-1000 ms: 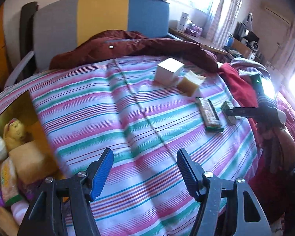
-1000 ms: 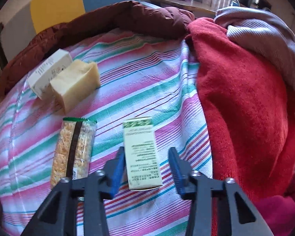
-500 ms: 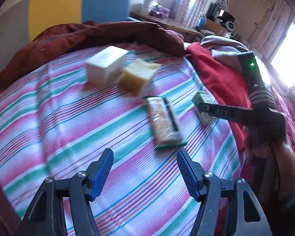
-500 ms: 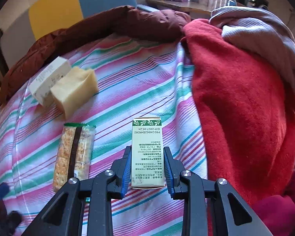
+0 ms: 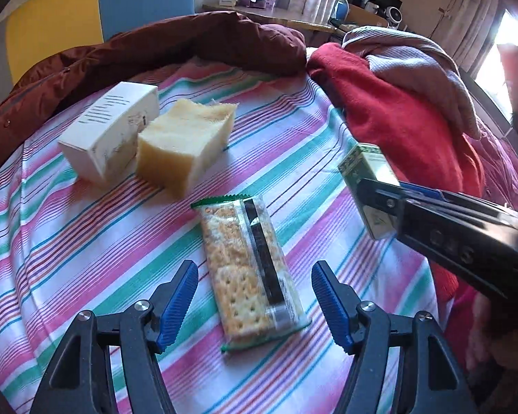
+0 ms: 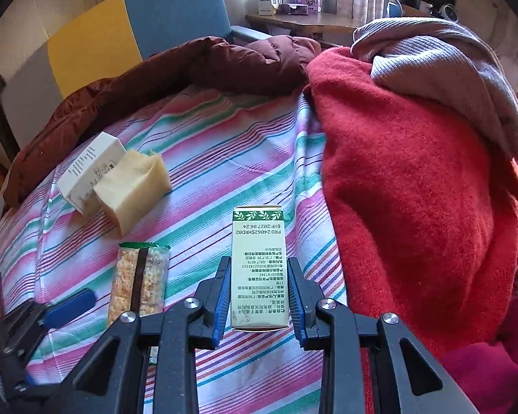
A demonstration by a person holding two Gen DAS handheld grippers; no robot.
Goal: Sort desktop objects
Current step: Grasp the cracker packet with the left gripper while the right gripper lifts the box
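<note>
Pick step: right gripper [image 6: 259, 296] jaws clamp the green-white box [image 6: 259, 262], left gripper [image 5: 255, 305] jaws opening wide astride the cracker pack [image 5: 250, 276] between them; next, lower and close.

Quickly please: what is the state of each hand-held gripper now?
Left hand-held gripper: open and opening wider, holding nothing, cracker packet between its jaws.
Right hand-held gripper: shut on the green and white box.

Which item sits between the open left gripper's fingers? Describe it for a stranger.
On the striped cloth, in front of the white box and yellow block, lies the cracker packet. It alone is clear, flat and green-edged.
</note>
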